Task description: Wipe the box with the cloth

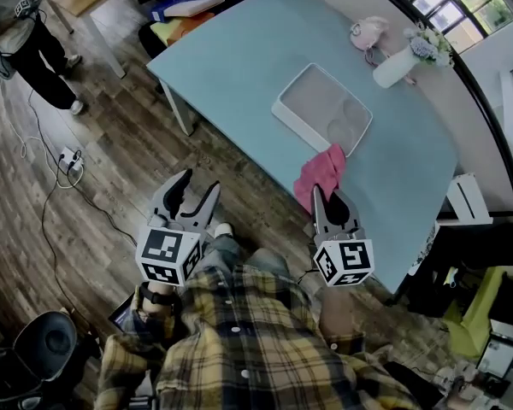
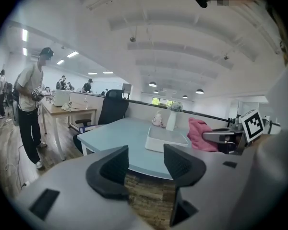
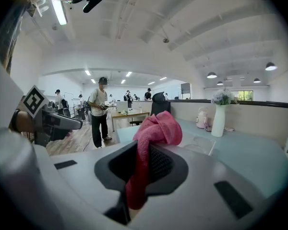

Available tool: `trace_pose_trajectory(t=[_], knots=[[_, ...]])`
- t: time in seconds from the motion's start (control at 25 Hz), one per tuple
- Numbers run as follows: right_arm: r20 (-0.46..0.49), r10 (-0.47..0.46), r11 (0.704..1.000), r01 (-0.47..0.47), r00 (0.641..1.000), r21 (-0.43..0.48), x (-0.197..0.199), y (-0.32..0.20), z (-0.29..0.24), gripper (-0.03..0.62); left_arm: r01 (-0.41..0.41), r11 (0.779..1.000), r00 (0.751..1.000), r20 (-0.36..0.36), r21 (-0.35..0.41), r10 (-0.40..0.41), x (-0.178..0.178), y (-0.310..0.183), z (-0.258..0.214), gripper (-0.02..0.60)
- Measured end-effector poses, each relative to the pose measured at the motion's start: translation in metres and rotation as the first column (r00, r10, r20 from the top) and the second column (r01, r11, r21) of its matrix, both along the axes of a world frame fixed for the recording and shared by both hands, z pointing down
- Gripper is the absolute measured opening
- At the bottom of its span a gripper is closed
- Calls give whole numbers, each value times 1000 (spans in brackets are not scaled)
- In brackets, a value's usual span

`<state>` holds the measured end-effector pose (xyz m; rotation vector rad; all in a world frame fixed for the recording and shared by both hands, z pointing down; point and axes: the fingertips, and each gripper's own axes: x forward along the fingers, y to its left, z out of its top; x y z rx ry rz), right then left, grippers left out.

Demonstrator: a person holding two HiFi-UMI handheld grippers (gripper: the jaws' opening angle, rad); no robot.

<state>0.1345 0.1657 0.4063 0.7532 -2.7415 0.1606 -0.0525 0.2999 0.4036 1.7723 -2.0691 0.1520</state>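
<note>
A white shallow box [image 1: 321, 109] lies on the light blue table [image 1: 231, 67]. My right gripper [image 1: 329, 202] hangs just off the table's near edge, shut on a pink cloth [image 1: 322, 171] that bunches up over its jaws. In the right gripper view the cloth [image 3: 156, 128] is pinched between the pads and the box [image 3: 199, 143] lies beyond. My left gripper [image 1: 198, 186] is over the wooden floor, left of the right one, open and empty. In the left gripper view its jaws [image 2: 146, 164] stand apart, and the box [image 2: 166, 139] and the cloth [image 2: 200, 134] lie ahead.
A white vase with flowers [image 1: 402, 62] and a small pink object [image 1: 369, 32] stand at the table's far side. A person [image 1: 34, 49] stands by a wooden desk at the left. A power strip [image 1: 71, 158] and cables lie on the floor. A black chair [image 2: 113, 107] is at the table's end.
</note>
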Motion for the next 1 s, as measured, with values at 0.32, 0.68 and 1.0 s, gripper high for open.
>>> trace_pose_trajectory(t=[0.32,0.68,1.0], knots=[[-29,16,1000,-16,999,9,-26,4,3,46,-5,1000,999,-38,-11,5,-27,6,15,225],[-26,49,999,-48,998,1,-26,-31,14,46,-35,999,999,-31,-23,35,-32,-31,24,225],[29,114,993,-115,993,16,-45,-109,8,46,-97,995,995,4,-15,97,-57,-120,17,225]])
